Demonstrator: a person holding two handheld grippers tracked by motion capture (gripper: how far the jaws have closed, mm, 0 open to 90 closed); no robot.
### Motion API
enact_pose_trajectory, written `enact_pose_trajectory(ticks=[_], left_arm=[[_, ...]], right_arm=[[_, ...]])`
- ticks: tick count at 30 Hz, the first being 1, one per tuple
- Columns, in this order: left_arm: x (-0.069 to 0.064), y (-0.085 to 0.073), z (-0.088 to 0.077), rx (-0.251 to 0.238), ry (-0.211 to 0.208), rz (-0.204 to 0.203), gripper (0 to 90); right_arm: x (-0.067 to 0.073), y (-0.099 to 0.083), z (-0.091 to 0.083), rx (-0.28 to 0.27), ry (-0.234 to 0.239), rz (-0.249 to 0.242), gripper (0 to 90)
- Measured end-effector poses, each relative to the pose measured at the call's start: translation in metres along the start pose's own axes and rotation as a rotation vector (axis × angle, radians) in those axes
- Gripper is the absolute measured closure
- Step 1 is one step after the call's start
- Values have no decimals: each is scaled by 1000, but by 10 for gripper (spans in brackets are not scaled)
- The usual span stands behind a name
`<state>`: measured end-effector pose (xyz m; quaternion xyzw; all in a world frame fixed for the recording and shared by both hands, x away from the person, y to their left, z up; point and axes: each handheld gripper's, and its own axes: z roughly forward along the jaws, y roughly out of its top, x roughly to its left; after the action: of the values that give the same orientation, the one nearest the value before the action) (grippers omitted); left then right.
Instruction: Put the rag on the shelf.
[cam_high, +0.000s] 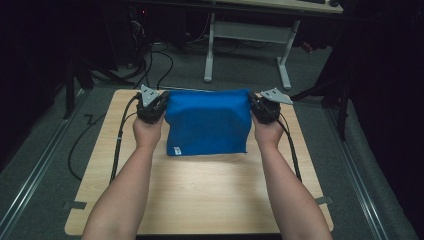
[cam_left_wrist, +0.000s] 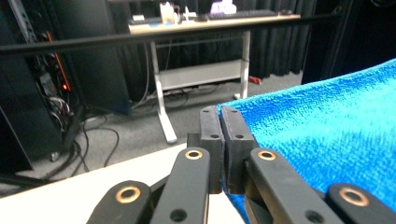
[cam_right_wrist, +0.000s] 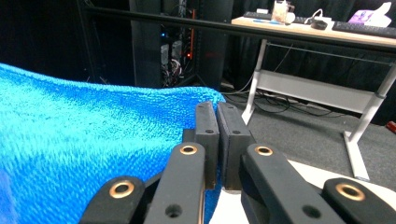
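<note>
A person is holding 1 gripper in each hand over a wooden table (cam_high: 200, 200), and a blue towel (cam_high: 207, 122) is stretched between the 2. The left gripper (cam_high: 159, 106) is pinching the towel's far left corner; in the left gripper view its jaws (cam_left_wrist: 223, 140) are standing pressed together with the blue cloth (cam_left_wrist: 322, 135) caught between them and spreading away to the right. The right gripper (cam_high: 256, 109) is pinching the far right corner; in the right gripper view its jaws (cam_right_wrist: 218, 140) are likewise closed on the cloth (cam_right_wrist: 84, 144), which is running off to the left.

The towel is sitting over the far half of the table, about midway between its left and right edges. Its far edge is being held up taut between the 2 grippers, and the rest is sloping down toward the person, with the near edge resting on the wood. A small white tag (cam_high: 176, 150) is showing at the near left corner.

The left hand (cam_high: 147, 132) and right hand (cam_high: 269, 134) are sitting just beside the towel's 2 side edges, forearms coming in from the near edge. A cable is trailing from each gripper along the table.

Beyond the table, a white-legged desk (cam_high: 285, 55) is standing on grey floor.
</note>
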<state>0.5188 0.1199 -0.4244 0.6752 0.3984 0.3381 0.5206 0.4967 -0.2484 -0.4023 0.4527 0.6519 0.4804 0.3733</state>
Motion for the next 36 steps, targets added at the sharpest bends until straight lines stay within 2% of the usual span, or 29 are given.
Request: enact_pose_trajectory(ticks=[2, 4, 8, 14, 18, 27, 36], left_arm=[[-1, -7, 2, 30, -11, -2, 887], [-3, -13, 2, 26, -12, 4, 887], [-6, -25, 4, 66, -27, 0, 887], [-9, -41, 5, 94, -49, -1, 887], [-8, -49, 5, 113, -65, -13, 887], [-15, -63, 6, 157, -111, 5, 887], [-16, -82, 5, 216, -116, -7, 886]], right_arm=[[1, -5, 1, 10, 2, -1, 883], [0, -10, 1, 20, 3, 1, 883], [0, -22, 3, 39, 7, 12, 883], [4, -35, 6, 66, 16, 5, 883], [8, -41, 9, 64, 24, 8, 884], [10, -59, 15, 108, 32, 9, 883], [11, -72, 18, 149, 29, -5, 883]])
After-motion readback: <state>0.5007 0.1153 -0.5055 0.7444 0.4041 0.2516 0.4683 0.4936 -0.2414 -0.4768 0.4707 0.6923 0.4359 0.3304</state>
